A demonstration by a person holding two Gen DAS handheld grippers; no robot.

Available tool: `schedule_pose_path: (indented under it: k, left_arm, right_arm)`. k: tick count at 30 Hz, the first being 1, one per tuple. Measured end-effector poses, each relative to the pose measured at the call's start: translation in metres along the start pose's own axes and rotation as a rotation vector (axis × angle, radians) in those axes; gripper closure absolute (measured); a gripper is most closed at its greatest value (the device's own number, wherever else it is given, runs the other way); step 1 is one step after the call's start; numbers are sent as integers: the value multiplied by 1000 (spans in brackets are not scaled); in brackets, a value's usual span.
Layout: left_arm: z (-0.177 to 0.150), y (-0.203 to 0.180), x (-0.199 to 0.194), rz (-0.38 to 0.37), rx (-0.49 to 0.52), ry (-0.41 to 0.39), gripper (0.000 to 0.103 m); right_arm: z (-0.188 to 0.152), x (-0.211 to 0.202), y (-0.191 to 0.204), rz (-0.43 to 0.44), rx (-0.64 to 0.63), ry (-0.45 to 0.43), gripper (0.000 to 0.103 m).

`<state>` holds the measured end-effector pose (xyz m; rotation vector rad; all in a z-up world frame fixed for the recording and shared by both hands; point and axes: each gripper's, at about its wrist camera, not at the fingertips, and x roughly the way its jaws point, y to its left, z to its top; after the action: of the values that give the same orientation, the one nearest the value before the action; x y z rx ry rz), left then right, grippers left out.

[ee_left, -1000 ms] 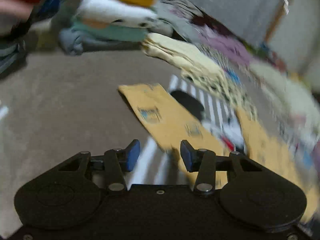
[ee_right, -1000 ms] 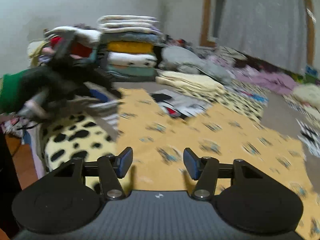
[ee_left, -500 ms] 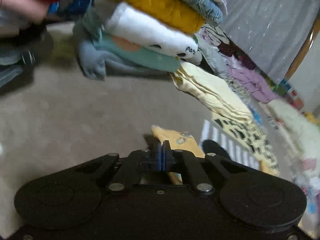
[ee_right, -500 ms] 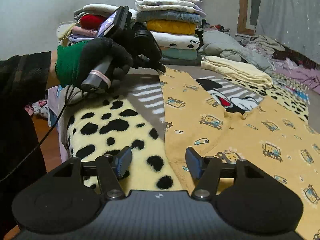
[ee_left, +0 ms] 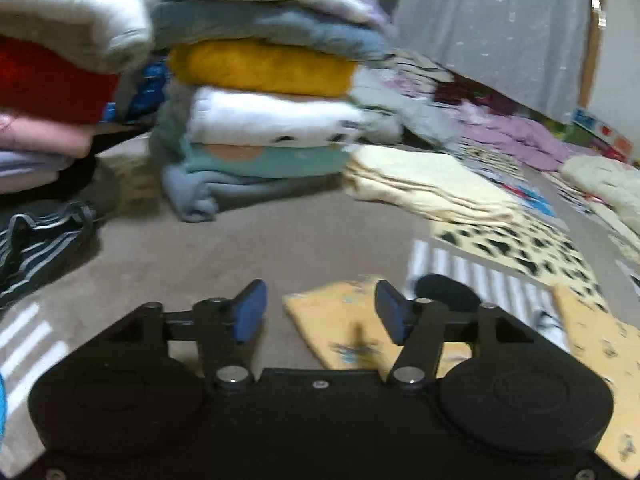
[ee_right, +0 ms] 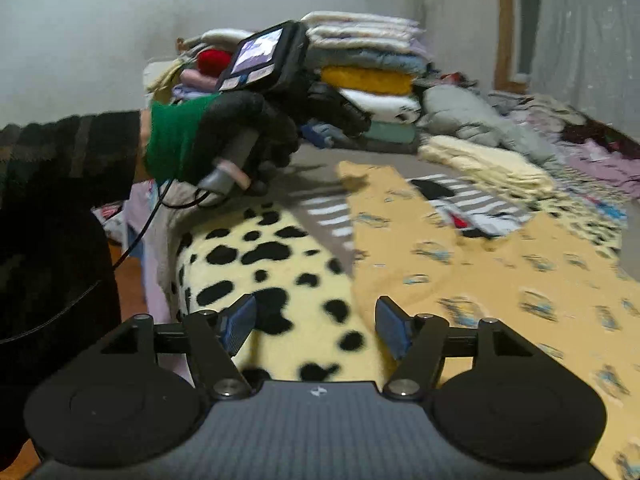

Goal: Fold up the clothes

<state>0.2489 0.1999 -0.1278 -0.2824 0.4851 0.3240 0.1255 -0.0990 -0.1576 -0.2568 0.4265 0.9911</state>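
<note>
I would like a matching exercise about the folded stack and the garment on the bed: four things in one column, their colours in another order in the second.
Things:
1. pajama garment
2. blanket with spots
3. second layer from the bottom of the tall stack
4. glove cuff on the left hand

Colours:
A. green
B. white
C. yellow-orange with small prints
D. pale yellow and black

Pairs: 1-C, 2-D, 3-B, 4-A

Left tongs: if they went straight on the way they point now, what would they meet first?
Probably the bare grey bedding, then the folded clothes stack. The left tongs are open, the yellow garment's corner just below them; depth is unclear.
</note>
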Motion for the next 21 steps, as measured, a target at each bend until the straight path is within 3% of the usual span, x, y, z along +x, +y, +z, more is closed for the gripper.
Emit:
schedule_pose_path:
  k: [4,9,14,18,21]
  left_arm:
    - [-6,-26,-10,-47,61,-11,38]
    - [-15,-70,-31,-100,178,-110,38]
    - [-31,-116,-46,-286,237,-74,38]
    - [-48,-161,-51,-406,302,0,38]
    - [-62,-197,-54,-470,366,31,34]
  right_arm:
    - [-11,-39,-32,-87,166,-22,37]
    - [-37,-104,-89,-302,458,-64,36]
    - [-89,-170,-129,-507,827,-119,36]
    - [-123,-189,-145,-515,1033,-184,35]
    - [-132,-180,-145,-506,1043,-176,35]
